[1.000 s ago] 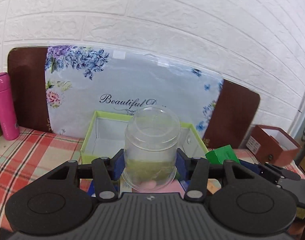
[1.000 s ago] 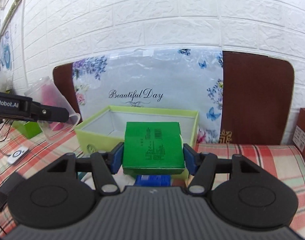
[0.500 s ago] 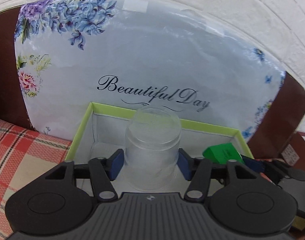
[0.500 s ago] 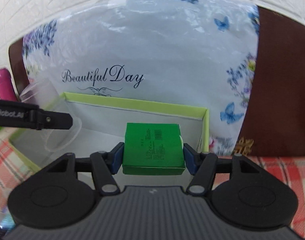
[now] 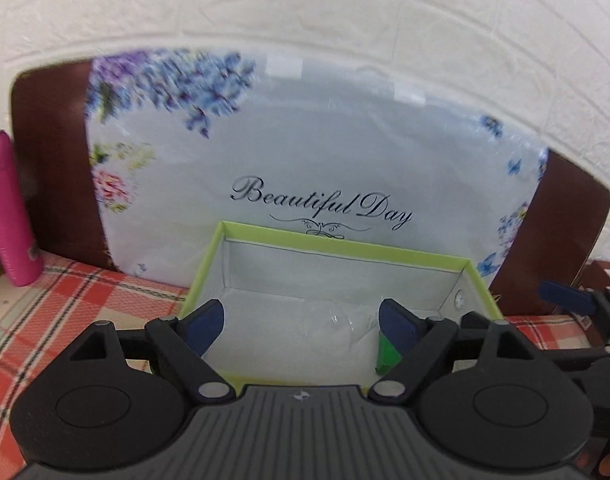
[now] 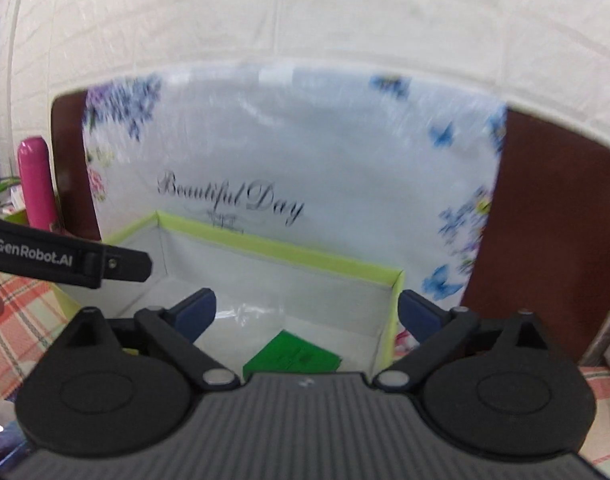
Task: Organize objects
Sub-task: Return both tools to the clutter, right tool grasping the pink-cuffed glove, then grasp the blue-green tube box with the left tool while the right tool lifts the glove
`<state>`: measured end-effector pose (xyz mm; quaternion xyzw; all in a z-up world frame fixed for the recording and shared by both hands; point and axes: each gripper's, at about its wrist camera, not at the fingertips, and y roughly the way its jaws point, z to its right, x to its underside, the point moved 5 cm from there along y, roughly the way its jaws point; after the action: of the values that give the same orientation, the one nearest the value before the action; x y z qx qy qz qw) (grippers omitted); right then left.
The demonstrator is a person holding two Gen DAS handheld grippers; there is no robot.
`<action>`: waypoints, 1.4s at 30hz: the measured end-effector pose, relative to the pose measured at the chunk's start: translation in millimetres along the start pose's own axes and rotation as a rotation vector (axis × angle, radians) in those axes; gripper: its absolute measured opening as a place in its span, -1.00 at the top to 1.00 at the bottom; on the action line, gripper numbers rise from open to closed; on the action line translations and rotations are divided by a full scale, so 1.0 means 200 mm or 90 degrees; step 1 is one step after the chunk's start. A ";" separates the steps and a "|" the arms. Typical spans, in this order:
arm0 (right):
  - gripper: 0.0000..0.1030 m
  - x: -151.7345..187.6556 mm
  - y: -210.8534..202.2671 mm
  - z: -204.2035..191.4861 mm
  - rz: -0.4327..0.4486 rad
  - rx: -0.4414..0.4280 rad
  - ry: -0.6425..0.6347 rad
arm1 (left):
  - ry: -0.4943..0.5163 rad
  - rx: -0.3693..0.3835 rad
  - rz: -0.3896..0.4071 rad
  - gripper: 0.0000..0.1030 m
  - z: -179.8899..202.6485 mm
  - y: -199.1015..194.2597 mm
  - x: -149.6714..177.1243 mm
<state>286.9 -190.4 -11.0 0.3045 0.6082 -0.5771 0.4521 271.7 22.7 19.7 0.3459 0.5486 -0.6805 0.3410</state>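
A lime-green-rimmed open box (image 5: 345, 242) with a white inside stands before the floral board. A clear plastic cup (image 5: 337, 320) lies on its floor, faint against the white. A green box (image 6: 293, 356) lies on the floor too, and its edge shows in the left wrist view (image 5: 385, 354). My left gripper (image 5: 301, 320) is open and empty above the box's near side. My right gripper (image 6: 307, 314) is open and empty above the green box. The left gripper's finger (image 6: 65, 258) shows at the left of the right wrist view.
A floral "Beautiful Day" board (image 5: 305, 160) leans on the white brick wall behind the box. A pink bottle (image 5: 9, 208) stands at the far left on the plaid cloth (image 5: 45, 300). A brown box (image 5: 601, 272) sits at the right.
Both grippers opened and drew back and up. The clear cup and the green box left the jaws and now lie inside the lime-rimmed box.
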 end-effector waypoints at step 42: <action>0.83 0.58 -0.65 -0.46 -0.009 -0.079 -0.038 | -0.032 -0.013 -0.057 -0.49 -0.09 -0.44 0.60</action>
<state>106.1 -137.6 -66.1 0.2542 0.6312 -0.5504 0.4838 135.0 44.9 -39.5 0.3003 0.5618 -0.6979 0.3273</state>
